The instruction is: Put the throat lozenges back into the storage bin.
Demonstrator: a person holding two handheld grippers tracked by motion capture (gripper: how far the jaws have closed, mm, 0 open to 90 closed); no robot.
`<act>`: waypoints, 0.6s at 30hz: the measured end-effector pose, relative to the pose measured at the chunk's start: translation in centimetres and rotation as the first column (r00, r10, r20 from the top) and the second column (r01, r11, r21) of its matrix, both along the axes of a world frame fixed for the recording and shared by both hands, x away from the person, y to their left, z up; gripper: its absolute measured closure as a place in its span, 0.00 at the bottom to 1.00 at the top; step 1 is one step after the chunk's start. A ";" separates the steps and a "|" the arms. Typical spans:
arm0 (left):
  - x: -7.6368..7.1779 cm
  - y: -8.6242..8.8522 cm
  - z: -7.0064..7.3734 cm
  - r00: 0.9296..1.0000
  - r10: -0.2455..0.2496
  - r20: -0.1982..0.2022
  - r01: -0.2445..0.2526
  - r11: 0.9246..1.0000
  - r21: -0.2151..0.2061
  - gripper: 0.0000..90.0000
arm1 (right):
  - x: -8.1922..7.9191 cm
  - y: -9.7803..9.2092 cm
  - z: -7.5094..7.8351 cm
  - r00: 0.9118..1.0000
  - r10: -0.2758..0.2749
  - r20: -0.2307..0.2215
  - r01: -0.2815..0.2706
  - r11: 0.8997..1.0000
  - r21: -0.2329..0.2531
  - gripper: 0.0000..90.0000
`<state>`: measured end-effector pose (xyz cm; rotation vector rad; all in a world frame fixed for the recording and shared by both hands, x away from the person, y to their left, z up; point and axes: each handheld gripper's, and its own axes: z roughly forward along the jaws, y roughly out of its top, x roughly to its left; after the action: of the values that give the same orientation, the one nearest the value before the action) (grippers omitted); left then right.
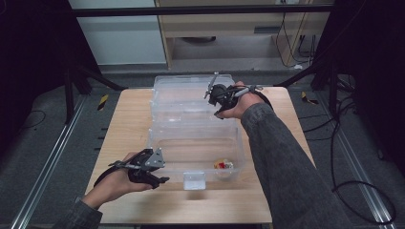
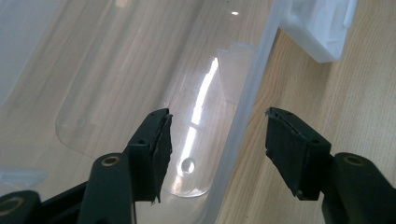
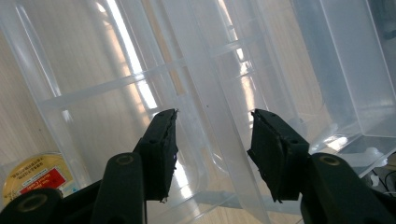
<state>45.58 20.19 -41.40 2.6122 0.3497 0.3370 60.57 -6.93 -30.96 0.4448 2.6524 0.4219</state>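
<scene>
On the wooden table (image 1: 129,119) the clear bin (image 1: 165,143) sits centred, its lid (image 1: 191,88) behind. My left gripper (image 2: 217,135) gapes astride its near wall, my right gripper (image 3: 212,140) gapes over the lid edge, both empty; I'd close squarely. Right gripper view reveals the yellow tin's (image 3: 32,177) label

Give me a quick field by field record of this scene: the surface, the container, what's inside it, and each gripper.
Surface: wooden table
Container: clear plastic box, with its clear lid lying open behind it
Contents: small round tub with a yellow and red label, near right corner
Left gripper: open, jaws either side of the box's near-left rim
Right gripper: open, at the far rim by the lid
</scene>
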 end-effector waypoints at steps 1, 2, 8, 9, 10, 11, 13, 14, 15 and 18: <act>0.0 0.0 -0.1 1.000 -0.006 -0.001 0.006 1.000 0.004 0.47 | 0.0 0.0 0.0 1.000 0.003 0.000 -0.003 1.000 -0.003 0.57; 0.0 0.0 -0.1 1.000 -0.008 -0.002 0.008 1.000 0.009 0.49 | 0.0 0.1 0.0 1.000 0.006 0.000 -0.006 1.000 -0.003 0.59; 0.4 0.2 -0.2 1.000 -0.004 0.009 0.004 1.000 0.004 0.62 | 0.1 0.3 0.0 1.000 0.010 0.002 -0.010 1.000 -0.003 0.65; 0.4 0.2 -0.2 1.000 -0.003 0.005 0.003 1.000 0.000 0.64 | 0.1 0.3 0.1 1.000 0.010 0.001 -0.010 1.000 -0.004 0.66; 0.5 0.2 -0.2 1.000 -0.006 0.000 0.006 1.000 -0.003 0.65 | 0.0 0.3 0.0 1.000 0.012 0.002 -0.012 1.000 -0.003 0.66; 0.5 0.2 -0.2 1.000 -0.011 -0.002 0.011 1.000 -0.003 0.67 | 0.0 0.3 0.0 1.000 0.013 0.004 -0.013 1.000 -0.003 0.67; 0.4 0.3 -0.2 1.000 -0.018 -0.006 0.018 1.000 -0.004 0.70 | -0.1 0.2 0.0 1.000 0.014 0.007 -0.014 1.000 -0.005 0.69; 0.4 0.3 -0.2 1.000 -0.020 -0.007 0.020 1.000 0.000 0.72 | 0.0 0.2 0.1 1.000 0.017 0.008 -0.017 1.000 -0.007 0.69; 0.5 0.3 -0.2 1.000 -0.018 -0.015 0.019 1.000 0.003 0.72 | 0.0 0.2 0.1 1.000 0.017 0.009 -0.017 1.000 -0.006 0.70; 0.5 0.3 -0.3 0.999 -0.029 -0.027 0.029 1.000 0.002 0.78 | 0.0 0.1 0.1 1.000 0.015 0.017 -0.015 1.000 -0.003 0.73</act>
<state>46.04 20.54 -41.65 2.6238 0.3203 0.2934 60.56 -6.83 -30.89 0.4189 2.6409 0.4241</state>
